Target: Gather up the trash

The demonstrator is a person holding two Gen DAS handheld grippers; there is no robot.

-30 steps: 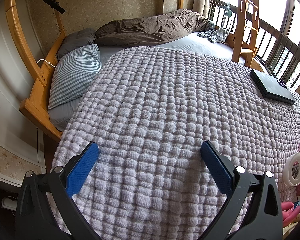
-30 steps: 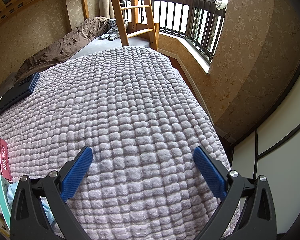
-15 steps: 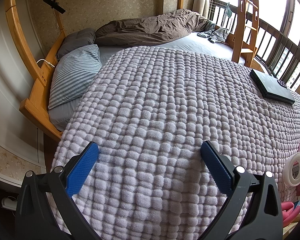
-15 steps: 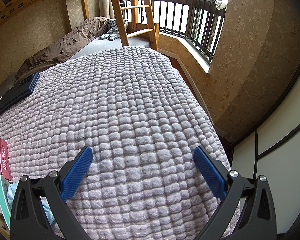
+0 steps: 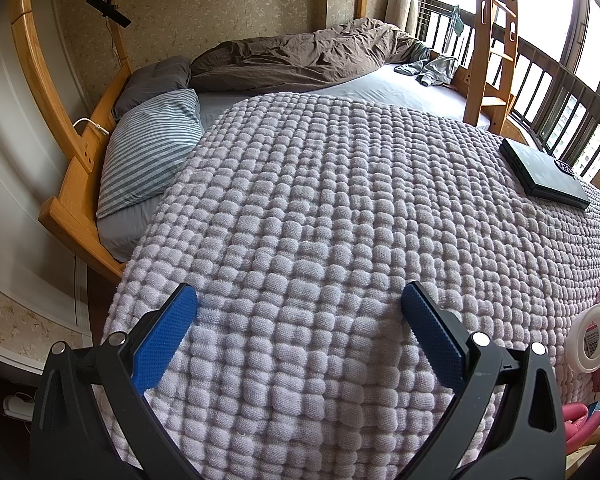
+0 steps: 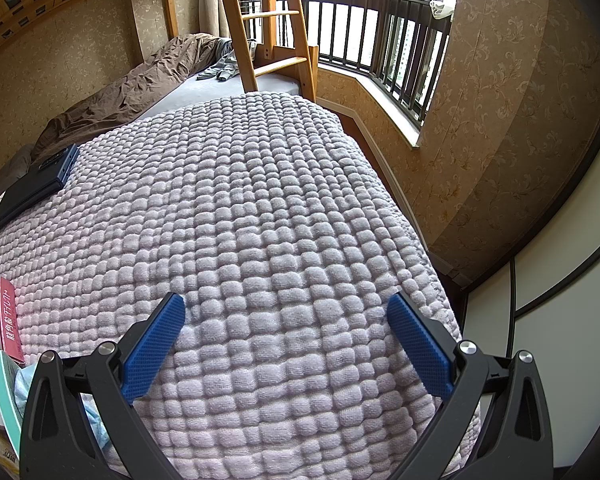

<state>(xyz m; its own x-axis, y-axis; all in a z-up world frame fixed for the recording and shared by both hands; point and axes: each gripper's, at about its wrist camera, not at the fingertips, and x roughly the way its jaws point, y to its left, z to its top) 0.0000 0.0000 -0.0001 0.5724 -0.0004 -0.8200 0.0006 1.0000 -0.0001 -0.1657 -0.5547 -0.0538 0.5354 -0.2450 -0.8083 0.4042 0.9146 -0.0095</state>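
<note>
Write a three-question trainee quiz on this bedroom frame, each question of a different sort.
1. True or false: the left gripper is shut on something.
2. Multiple choice: the flat black rectangular box lies on A) the striped grey pillow, B) the lilac waffle-knit blanket, C) the wooden ladder.
3. Fill in: the white tape roll shows at the ___ edge of the left wrist view.

Key: 1 false; both it and the right gripper are open and empty. 2 B. 3 right.
</note>
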